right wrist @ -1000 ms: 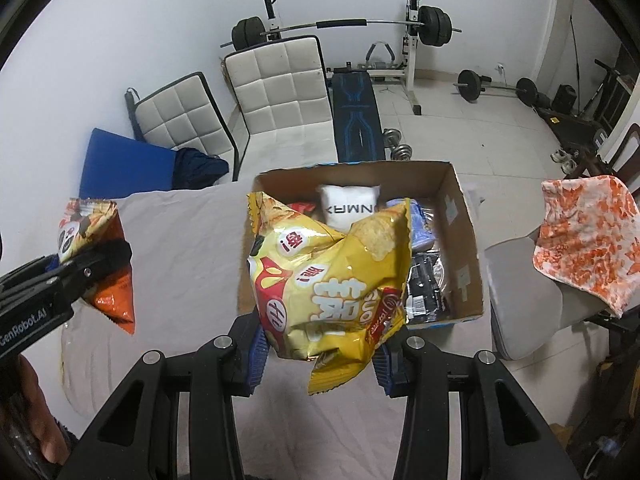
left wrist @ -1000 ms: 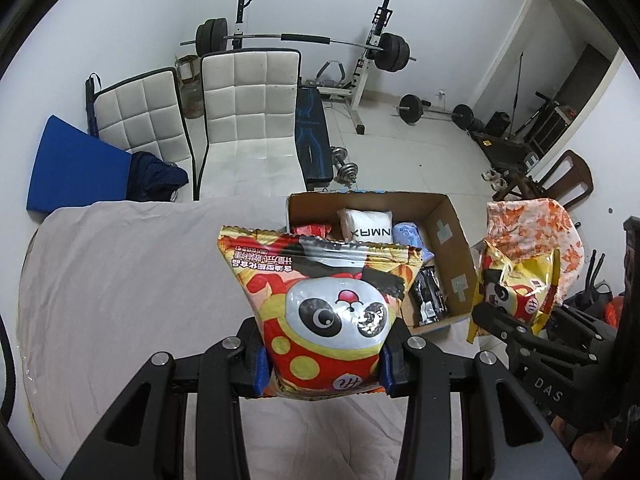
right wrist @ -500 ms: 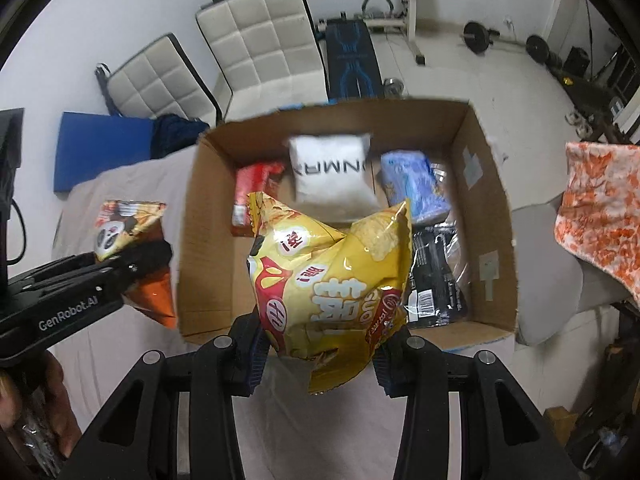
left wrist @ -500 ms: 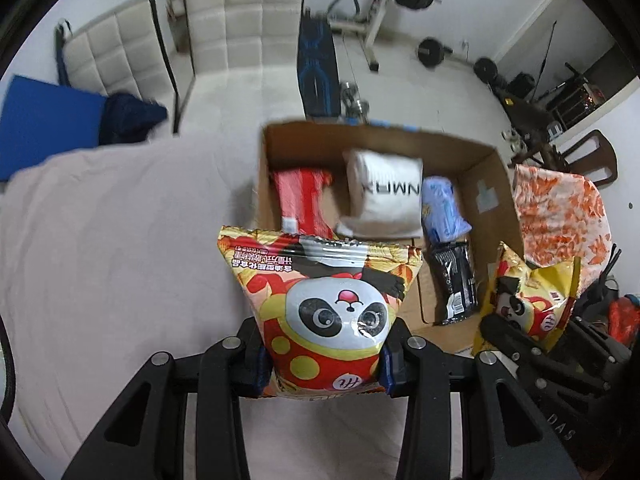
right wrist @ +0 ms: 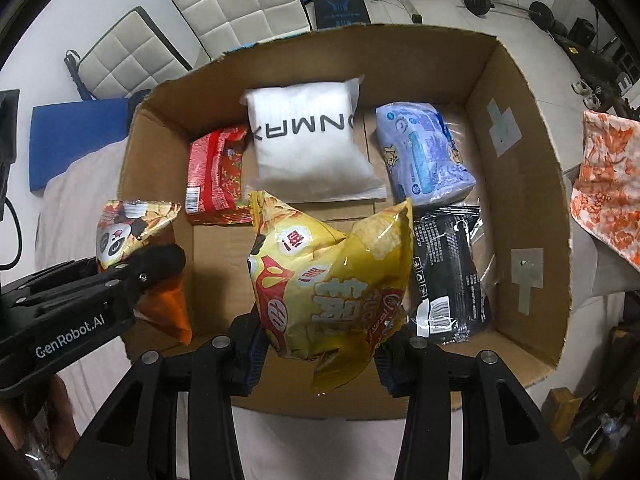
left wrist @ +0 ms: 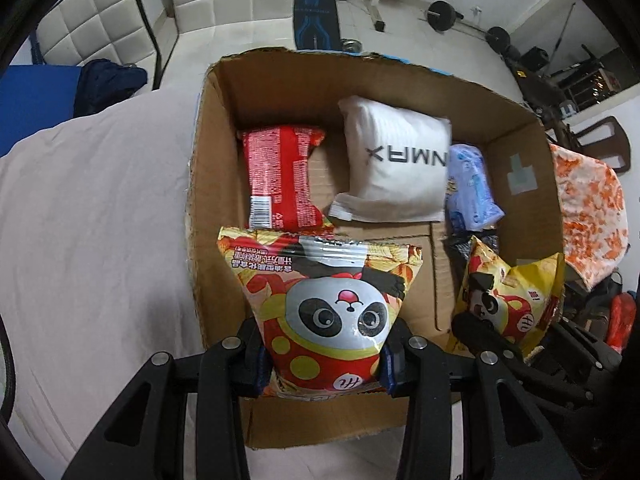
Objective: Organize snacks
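Observation:
My left gripper (left wrist: 324, 356) is shut on a panda snack bag (left wrist: 324, 304), held over the near left part of an open cardboard box (left wrist: 208, 168). My right gripper (right wrist: 318, 354) is shut on a yellow chip bag (right wrist: 332, 280), hanging above the box's (right wrist: 532, 184) middle. Each bag also shows in the other view: the yellow bag (left wrist: 512, 300) at right, the panda bag (right wrist: 132, 232) at left. Inside the box lie a red packet (left wrist: 280, 176), a white pouch (left wrist: 396, 164), a blue packet (right wrist: 424, 156) and a black packet (right wrist: 448, 276).
The box rests on a table with a pale cloth (left wrist: 92, 216). Beyond it stand two white padded chairs (right wrist: 240, 4), a blue mat (right wrist: 76, 140) and gym weights on the floor. An orange patterned cloth (left wrist: 592, 208) hangs at the right.
Both grippers have moved forward and down over the box with their bags still held. The box now fills most of each view.

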Available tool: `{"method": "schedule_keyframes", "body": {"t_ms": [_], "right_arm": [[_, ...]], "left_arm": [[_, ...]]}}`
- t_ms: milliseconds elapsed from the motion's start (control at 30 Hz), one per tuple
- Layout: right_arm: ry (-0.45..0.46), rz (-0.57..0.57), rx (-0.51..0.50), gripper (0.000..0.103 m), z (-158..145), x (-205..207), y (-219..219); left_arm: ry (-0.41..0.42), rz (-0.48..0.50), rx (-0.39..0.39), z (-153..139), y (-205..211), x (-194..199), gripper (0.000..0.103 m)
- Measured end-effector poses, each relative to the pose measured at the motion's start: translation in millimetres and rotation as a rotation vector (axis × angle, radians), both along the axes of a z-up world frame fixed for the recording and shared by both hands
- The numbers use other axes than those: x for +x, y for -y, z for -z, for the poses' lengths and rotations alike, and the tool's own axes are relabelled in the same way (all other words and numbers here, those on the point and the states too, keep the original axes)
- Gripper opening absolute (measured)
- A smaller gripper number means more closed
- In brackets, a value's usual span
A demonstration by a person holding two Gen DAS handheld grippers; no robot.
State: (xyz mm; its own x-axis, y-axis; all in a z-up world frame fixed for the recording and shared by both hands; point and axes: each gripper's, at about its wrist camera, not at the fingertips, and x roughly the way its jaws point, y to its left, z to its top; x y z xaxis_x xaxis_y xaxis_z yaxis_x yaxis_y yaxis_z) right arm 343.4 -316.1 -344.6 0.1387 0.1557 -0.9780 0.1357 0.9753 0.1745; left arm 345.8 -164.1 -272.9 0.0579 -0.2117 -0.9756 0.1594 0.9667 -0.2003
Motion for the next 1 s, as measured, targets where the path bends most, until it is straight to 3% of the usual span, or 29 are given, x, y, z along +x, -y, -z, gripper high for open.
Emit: {"method": "schedule_keyframes", "body": {"t_ms": [233,367,433,500,567,633,667,733,833,1000], "right_arm": [[-0.018,0.009,-0.017,0.054,11,3,4],[-0.006,0.007,-0.034,0.060,9,3,3],[-0.006,0.005,-0.035,0.063,7,4,3],[-0.004,0.005,-0.042,0.067,5,4,3],[0.000,0.001,-0.059,0.072,1,2,4],[0.007,0.000,-0.080,0.085,-2,1,3],[0.010,-0.002,-0.087,0.089,-5,0,4],[0.017,-0.004,-0.102,0.096,-9,-2,4],[0.030,-0.001,-0.124,0.103,-14,-5,7],[0.049,0.013,-0.157,0.103,-21,-10,12]], "left_arm": [[-0.023,-0.010,0.007,12,-1,1,0.039],[-0.006,-0.020,0.015,11,-5,3,0.050],[0.009,-0.023,0.012,7,-7,5,0.051],[0.015,-0.020,0.008,3,-7,6,0.059],[0.036,-0.012,0.014,-3,-6,5,0.074],[0.053,-0.005,0.025,-8,-4,4,0.081],[0.057,-0.003,0.027,-9,-2,5,0.088],[0.062,0.006,0.034,-12,0,3,0.093],[0.082,0.007,0.047,-18,3,-1,0.093],[0.109,-0.003,0.055,-30,3,-8,0.094]]}}
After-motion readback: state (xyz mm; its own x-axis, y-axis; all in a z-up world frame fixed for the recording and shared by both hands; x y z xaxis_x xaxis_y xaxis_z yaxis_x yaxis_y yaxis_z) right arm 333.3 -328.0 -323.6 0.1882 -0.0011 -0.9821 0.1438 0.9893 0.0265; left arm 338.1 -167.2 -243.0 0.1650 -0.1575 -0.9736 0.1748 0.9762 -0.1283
